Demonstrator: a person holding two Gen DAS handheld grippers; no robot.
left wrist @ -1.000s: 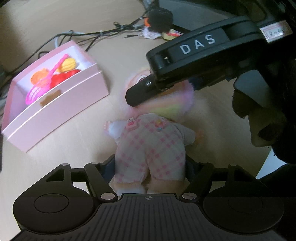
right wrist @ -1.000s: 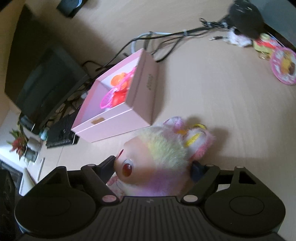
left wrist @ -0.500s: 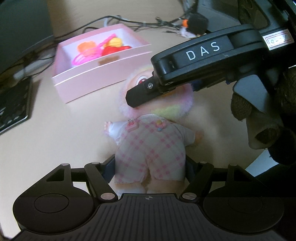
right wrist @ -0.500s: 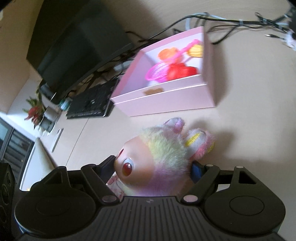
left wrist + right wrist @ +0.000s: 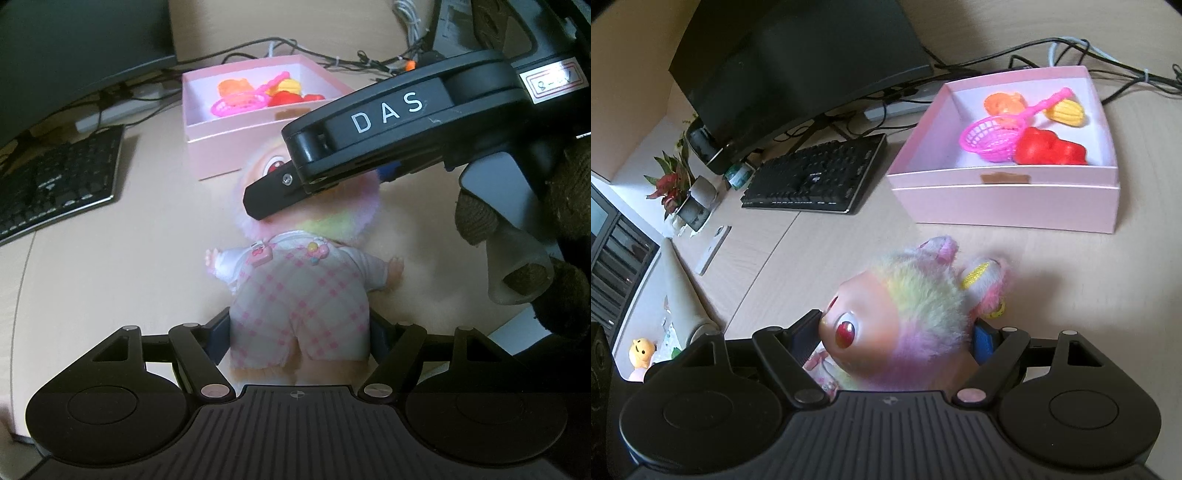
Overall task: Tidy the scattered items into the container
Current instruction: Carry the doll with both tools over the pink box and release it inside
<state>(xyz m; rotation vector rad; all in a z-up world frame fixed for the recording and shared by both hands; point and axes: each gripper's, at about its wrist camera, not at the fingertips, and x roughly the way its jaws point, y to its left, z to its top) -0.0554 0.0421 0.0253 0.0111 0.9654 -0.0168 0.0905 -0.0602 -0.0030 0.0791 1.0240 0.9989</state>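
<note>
You have the doll (image 5: 299, 295) gripped at both ends: your left gripper (image 5: 299, 332) has its fingers spread wide and pressed on the checked-romper body, and your right gripper (image 5: 897, 332) has its fingers equally wide around the furry head. In the left wrist view the right gripper crosses the frame from 2 o'clock and covers most of the doll's face. The pink box (image 5: 1004, 199) sits on the bench (image 5: 1071, 295) toward 12 o'clock from the doll, near but not touching. It already holds a pink scoop (image 5: 991, 138), a red toy (image 5: 1049, 151), a yellow toy (image 5: 1065, 110) and an orange toy (image 5: 1003, 103). The main risk is the two hands drifting apart or twisting against each other, which would stretch the soft neck or pull the plush out of one pair of fingers. The fur on the head is slippery, so that grip may slide first. The doll looks long against the box, and the toys crowd its far half, so a flat drop could leave a limb over the wall or tip the light box. Cables (image 5: 332, 61) lie just behind the box at 12 o'clock and could snag an overshoot.
</note>
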